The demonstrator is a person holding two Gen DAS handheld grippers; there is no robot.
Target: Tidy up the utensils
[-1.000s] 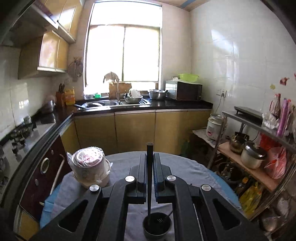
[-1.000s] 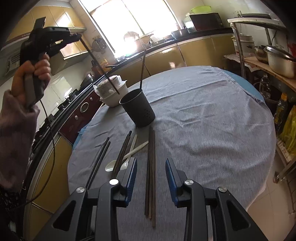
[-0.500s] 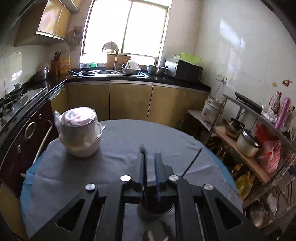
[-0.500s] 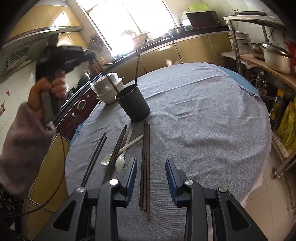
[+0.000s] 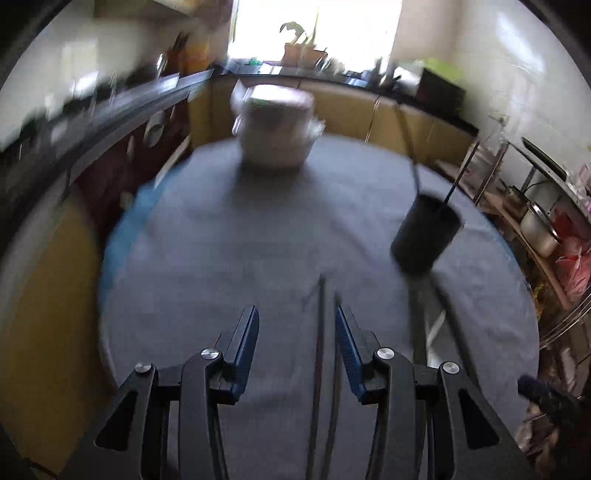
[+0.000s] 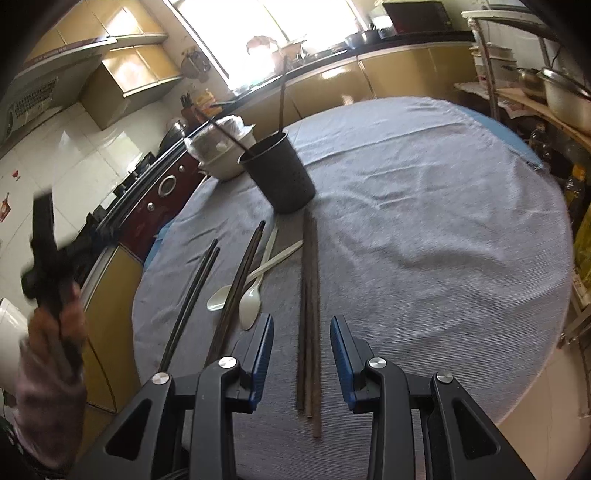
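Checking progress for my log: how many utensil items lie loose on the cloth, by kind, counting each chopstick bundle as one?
Chopstick bundles: 3 (black, dark brown, brown)
White spoons: 2
Total: 5

Daylight from a blown-out window (image 6: pixel 258 33), left wrist view heavily motion-blurred, right wrist view mostly sharp, fisheye bending, dark vignetted corners
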